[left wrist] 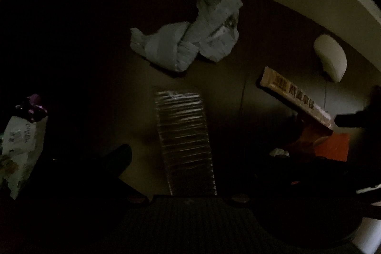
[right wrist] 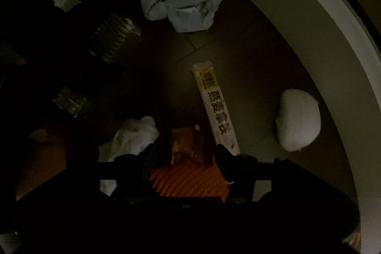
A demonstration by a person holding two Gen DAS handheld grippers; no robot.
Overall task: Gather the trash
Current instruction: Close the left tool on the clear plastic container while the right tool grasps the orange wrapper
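Fingers of the right gripper [right wrist: 184, 156] sit either side of an orange-brown wrapper [right wrist: 188, 146], spread a little wider than it and not pressing, so I'd call them released but poised. The wrapper lies on the dark floor [right wrist: 238, 51] directly between them, its near part bright orange and ridged, its far part a duller brown and creased. To take it well, I'd judge the fingers should drop until their tips meet the floor, then close squarely across the wrapper's width and catch the stiffer creased part, since thin film can slip out of a shallow pinch. The long white sachet [right wrist: 214, 108] with yellow and black print lies just right of the wrapper and touches or overlaps its edge, so a careless close may drag it along too.

Just left is a crumpled white tissue [right wrist: 133, 135], and further right a smooth white wad [right wrist: 297, 120] near the pale curved edge. Far off lies a big crumpled pale-blue paper [right wrist: 183, 6].

The left gripper [left wrist: 188, 158] hangs over a ribbed silvery packet [left wrist: 185, 142]; one dark finger [left wrist: 119, 158] shows left of it, the other is lost in shadow, so I cannot tell whether it is gripping. A white printed bag [left wrist: 21, 135] lies at the far left
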